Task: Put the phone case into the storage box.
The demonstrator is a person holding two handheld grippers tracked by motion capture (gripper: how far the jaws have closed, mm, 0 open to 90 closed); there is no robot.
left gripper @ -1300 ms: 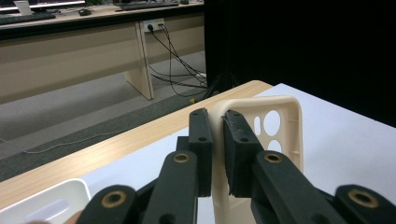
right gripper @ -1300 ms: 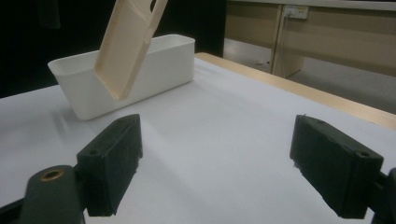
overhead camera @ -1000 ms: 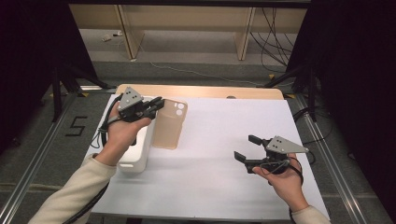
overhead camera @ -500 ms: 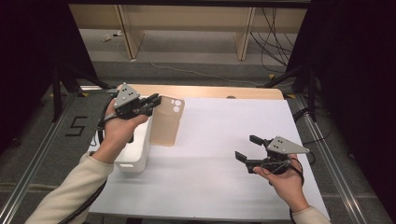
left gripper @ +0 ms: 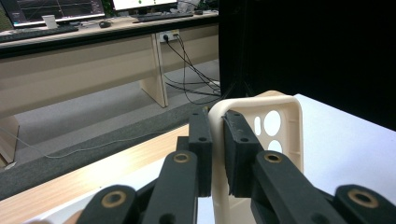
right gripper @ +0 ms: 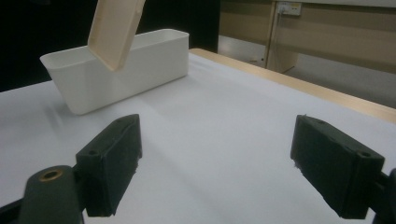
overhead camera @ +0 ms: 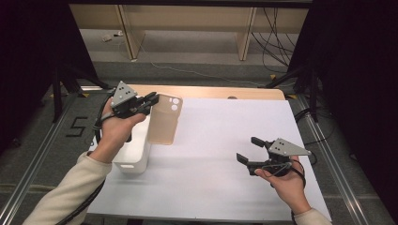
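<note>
1. Since a second ago: phone case [overhead camera: 164, 123] carried a little to the left and lifted with the left gripper [overhead camera: 149, 103], now hanging over the right rim of the white bin [overhead camera: 136, 150] rather than beside it; right gripper [overhead camera: 248, 151] unmoved.
2. Nearest, on the right of the high view: right gripper held in the right hand [overhead camera: 285, 183] low over the white sheet [overhead camera: 220, 140], jaws spread wide, nothing between them, nothing touched.
3. In the right gripper view: bare sheet ahead of the spread jaws, then the long white bin [right gripper: 121, 74], with the lower corner of the beige case [right gripper: 114, 32] tilted above its near rim.
4. Farther, on the left: left hand [overhead camera: 115, 133] above the bin, left gripper pinching the case by its upper edge.
5. In the left gripper view: both pads [left gripper: 238, 154] pressed onto the thin wall of the case [left gripper: 287, 135], one inside and one outside, beside the round camera cut-outs.
6. Case clear of the table, hanging long side down, slightly tilted.
7. Beyond: wooden table edge [overhead camera: 211, 92], then floor with loose cables [overhead camera: 202, 75], desk legs and dark curtains at both sides.
</note>
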